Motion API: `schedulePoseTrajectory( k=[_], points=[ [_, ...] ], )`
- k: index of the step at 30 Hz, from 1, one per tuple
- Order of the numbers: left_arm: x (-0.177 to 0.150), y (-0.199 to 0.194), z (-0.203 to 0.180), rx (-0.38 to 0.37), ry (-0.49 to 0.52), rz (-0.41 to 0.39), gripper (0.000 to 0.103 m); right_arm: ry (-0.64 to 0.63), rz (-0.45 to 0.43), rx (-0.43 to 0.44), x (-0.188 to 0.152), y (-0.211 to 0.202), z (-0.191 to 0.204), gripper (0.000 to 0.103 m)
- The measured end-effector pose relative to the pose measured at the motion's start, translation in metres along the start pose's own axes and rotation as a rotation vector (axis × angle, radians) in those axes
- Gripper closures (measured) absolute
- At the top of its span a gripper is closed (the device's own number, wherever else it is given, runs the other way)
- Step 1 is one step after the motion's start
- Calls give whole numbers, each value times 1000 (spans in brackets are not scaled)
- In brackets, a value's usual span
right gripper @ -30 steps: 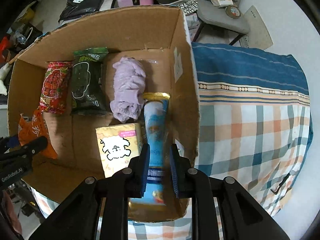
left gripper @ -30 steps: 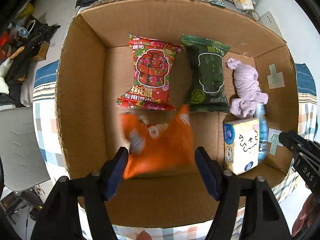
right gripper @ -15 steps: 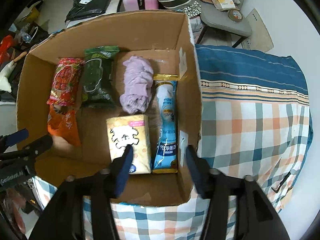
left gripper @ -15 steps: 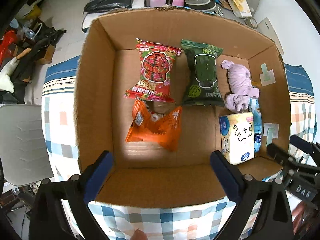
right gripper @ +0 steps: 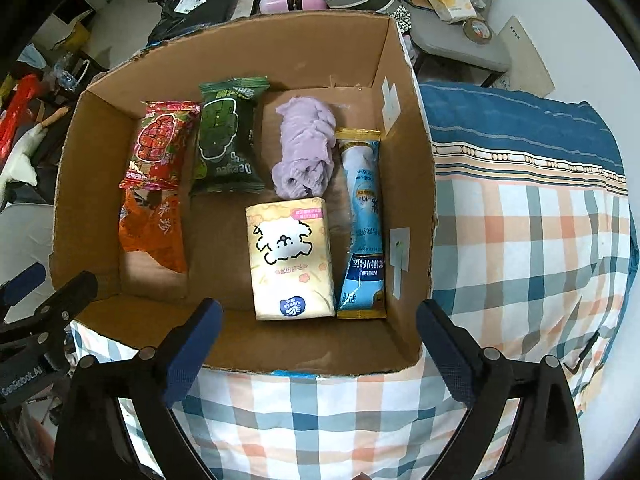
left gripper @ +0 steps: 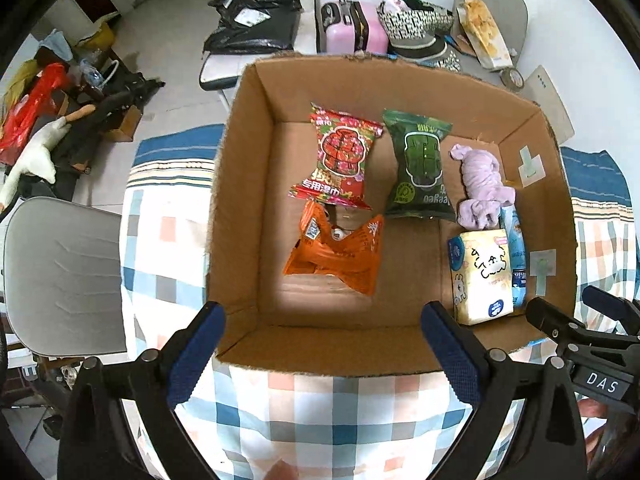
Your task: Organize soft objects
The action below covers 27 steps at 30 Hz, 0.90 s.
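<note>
An open cardboard box stands on a plaid-covered bed. Inside lie a red wipes pack, a green wipes pack, an orange snack bag, a rolled purple cloth, a yellow tissue pack and a blue pouch. My left gripper is open and empty above the box's near edge. My right gripper is open and empty above the near edge too.
The plaid bedsheet spreads to the right of the box. A grey chair stands at the left. A pink suitcase, black bags and clutter lie on the floor beyond the box.
My left gripper let go of the orange snack bag and pulled back. My right gripper opened, released the blue pouch into the box and pulled back. Both jaws now stand wide.
</note>
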State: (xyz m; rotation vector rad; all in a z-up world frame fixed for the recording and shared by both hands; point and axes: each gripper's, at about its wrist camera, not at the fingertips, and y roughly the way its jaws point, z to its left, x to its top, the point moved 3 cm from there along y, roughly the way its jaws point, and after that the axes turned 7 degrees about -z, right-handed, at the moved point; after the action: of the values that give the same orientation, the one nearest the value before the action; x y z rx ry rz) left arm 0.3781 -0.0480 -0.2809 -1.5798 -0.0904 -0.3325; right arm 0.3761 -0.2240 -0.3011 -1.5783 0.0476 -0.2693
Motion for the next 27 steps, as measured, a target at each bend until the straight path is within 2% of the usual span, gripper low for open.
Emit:
schedulePoseTrajectory(
  k=[4, 8, 18, 27],
  points=[
    [-3, -23, 1, 6, -9, -52, 3, 5, -16, 7, -4, -9, 0, 4],
    [-11, -61, 0, 26, 0, -138, 3, 10, -56, 20, -11, -29, -1, 4],
    [-48, -175, -3, 50, -23, -342, 3, 17, -251, 52, -52, -130, -8, 4],
    [-86, -238, -1, 55, -52, -400, 3, -25, -372, 62, -103, -213, -14, 4]
  ],
)
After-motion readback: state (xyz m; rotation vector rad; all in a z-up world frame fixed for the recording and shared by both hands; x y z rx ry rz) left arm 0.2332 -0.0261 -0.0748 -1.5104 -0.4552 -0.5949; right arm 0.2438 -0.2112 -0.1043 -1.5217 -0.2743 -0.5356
